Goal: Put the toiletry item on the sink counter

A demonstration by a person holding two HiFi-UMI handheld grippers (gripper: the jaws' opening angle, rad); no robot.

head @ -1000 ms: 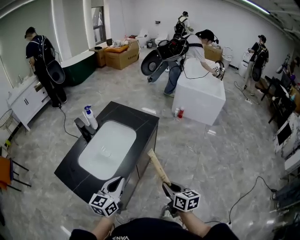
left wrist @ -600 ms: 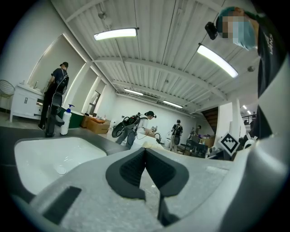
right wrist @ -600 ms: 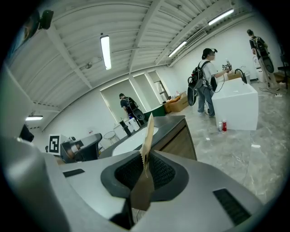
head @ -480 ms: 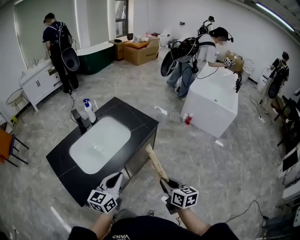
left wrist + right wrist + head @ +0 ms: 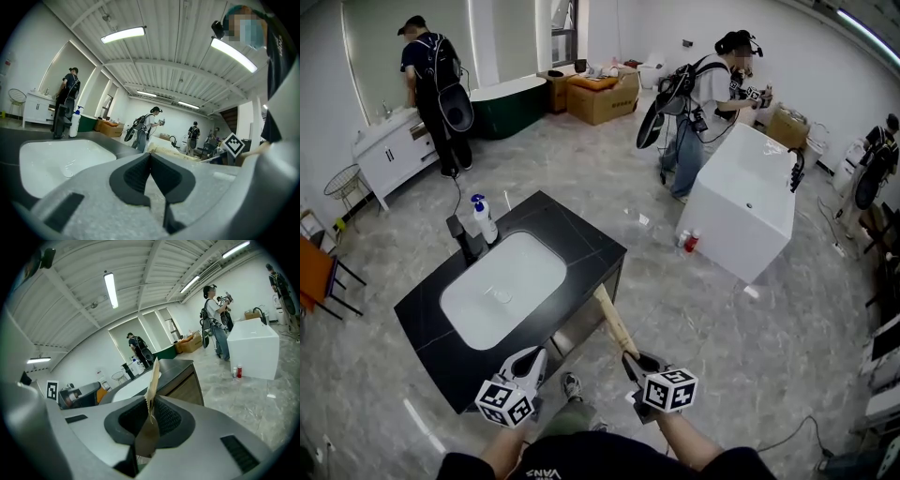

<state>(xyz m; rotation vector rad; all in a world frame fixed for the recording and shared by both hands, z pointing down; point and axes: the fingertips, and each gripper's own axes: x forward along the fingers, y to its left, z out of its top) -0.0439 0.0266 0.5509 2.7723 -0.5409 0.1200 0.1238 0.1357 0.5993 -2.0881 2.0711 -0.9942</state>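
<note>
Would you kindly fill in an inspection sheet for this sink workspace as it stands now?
Surface: black sink counter with a white basin.
Job's things: wooden comb, held in the air, not yet on the counter.
Clutter: spray bottle beside the black faucet at the counter's far-left edge.
Claws: left claw shut, empty; right claw shut on the wooden comb.
Cables: floor cable beyond the counter; second cable at lower right.
Surroundings: white tub, two small bottles at its foot, cardboard boxes, several people.
</note>
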